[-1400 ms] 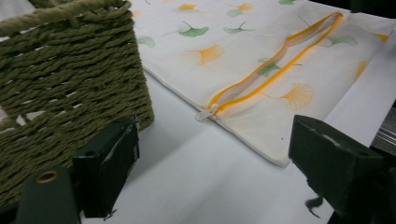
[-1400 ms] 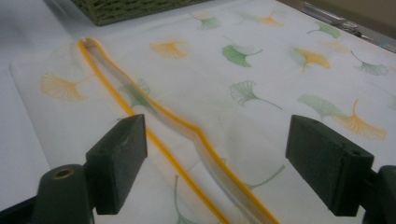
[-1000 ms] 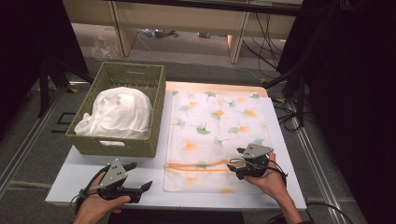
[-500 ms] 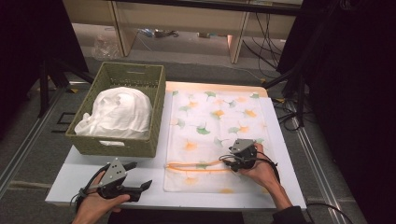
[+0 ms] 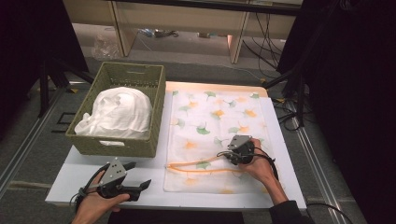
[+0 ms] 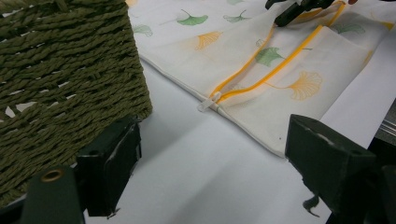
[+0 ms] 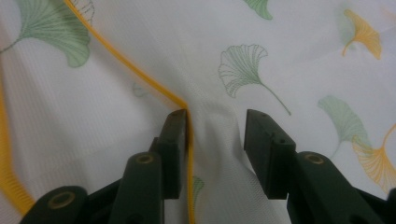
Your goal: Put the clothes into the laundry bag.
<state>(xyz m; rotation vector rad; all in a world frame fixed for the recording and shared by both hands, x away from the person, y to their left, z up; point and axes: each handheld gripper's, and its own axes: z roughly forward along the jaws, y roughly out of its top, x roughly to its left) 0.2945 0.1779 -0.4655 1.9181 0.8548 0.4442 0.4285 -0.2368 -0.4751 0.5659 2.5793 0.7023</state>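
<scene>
Right gripper view: right gripper (image 7: 217,128) fingers parted astride pillowcase (image 7: 280,56) zipper edge; left gripper (image 6: 210,154) spread wide.

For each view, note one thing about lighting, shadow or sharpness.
High view: the surroundings lie dark and the patterned cloth looks washed out. Left gripper view: the jaws cast soft shadows on the white table. Right gripper view: the yellow zip edge is fairly sharp, the near jaws softer.
</scene>
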